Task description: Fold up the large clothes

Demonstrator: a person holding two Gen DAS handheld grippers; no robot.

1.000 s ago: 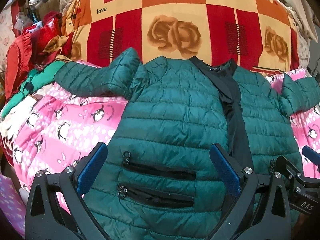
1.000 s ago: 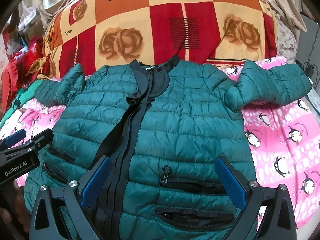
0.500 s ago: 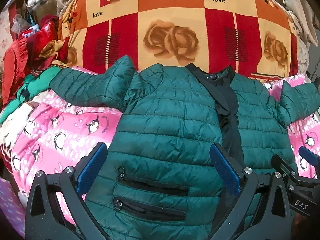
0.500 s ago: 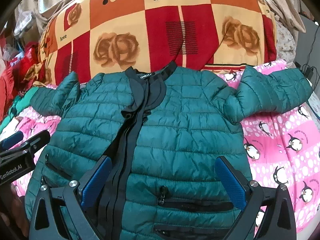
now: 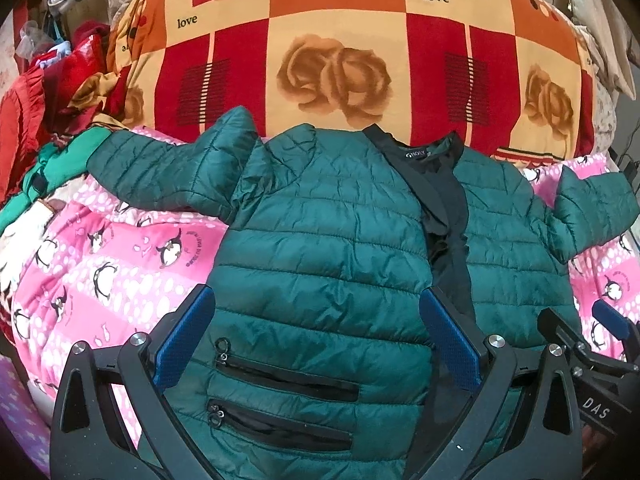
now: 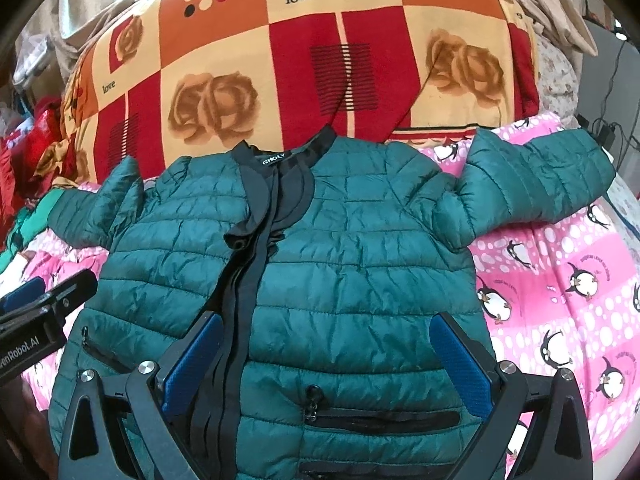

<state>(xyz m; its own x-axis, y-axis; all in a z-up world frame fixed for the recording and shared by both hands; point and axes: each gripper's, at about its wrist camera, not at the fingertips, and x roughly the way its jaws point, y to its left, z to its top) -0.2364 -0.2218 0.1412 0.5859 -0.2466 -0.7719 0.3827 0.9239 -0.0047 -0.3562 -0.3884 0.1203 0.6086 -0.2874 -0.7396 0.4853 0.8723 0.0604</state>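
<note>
Green quilted puffer jacket (image 5: 320, 248) lies front-up and spread flat on the pink penguin-print bed cover (image 5: 100, 264); its black-trimmed collar (image 6: 280, 156) sits just beside the lower edge of the red-and-orange rose-print quilt (image 5: 332, 60), which is bunched up behind the jacket; both sleeves stick out sideways from the jacket, one toward the red clothes pile (image 5: 36, 92), the other (image 6: 536, 176) over the pink cover; black front placket (image 6: 240, 288) runs down the jacket, slightly off-centre; zipped pockets (image 5: 288, 380) near the jacket hem. Left claw (image 5: 316, 344) hovers over the jacket's lower panel, blue pads (image 5: 184, 336) wide apart, nothing between them; right claw (image 6: 326, 364) likewise over the jacket's other lower panel, pads apart, gripping nothing; each claw shows at the edge of the other's view, beside the jacket hem.
</note>
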